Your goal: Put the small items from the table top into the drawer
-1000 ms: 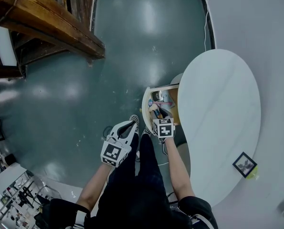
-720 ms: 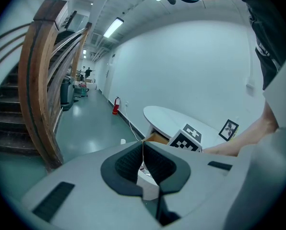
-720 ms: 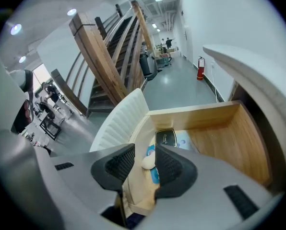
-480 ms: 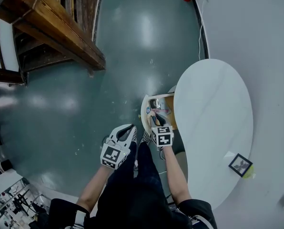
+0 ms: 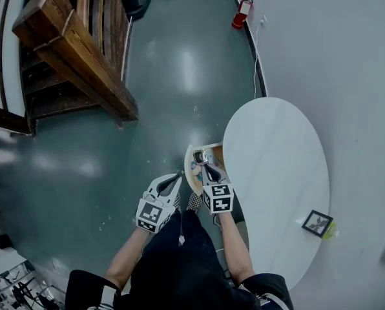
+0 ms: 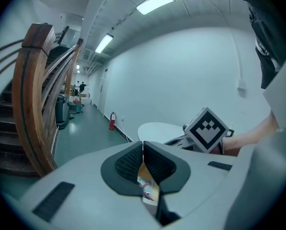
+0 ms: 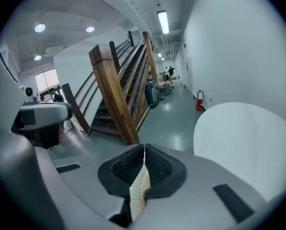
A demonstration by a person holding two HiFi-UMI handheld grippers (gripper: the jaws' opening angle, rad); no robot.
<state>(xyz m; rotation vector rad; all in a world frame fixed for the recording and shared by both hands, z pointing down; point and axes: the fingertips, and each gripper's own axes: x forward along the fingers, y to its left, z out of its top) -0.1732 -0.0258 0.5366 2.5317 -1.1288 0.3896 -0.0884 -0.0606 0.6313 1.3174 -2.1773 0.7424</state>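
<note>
Drawer [image 5: 188,164] stands open beneath the tips of the right hand-held gripper [image 5: 204,169], whose jaws have just closed empty; the left hand-held gripper [image 5: 177,178] is closed too.

The person wears black trousers [image 5: 179,260], a dark short-sleeved top with white marks at the sleeve [image 5: 103,294] edges, and checked shoes [image 5: 194,201]. The left gripper [image 5: 174,181] and right gripper [image 5: 203,168] are pale grey, with black ribbed pads [image 6: 127,161] and a cube [image 5: 218,199] of black-and-white markers.
</note>
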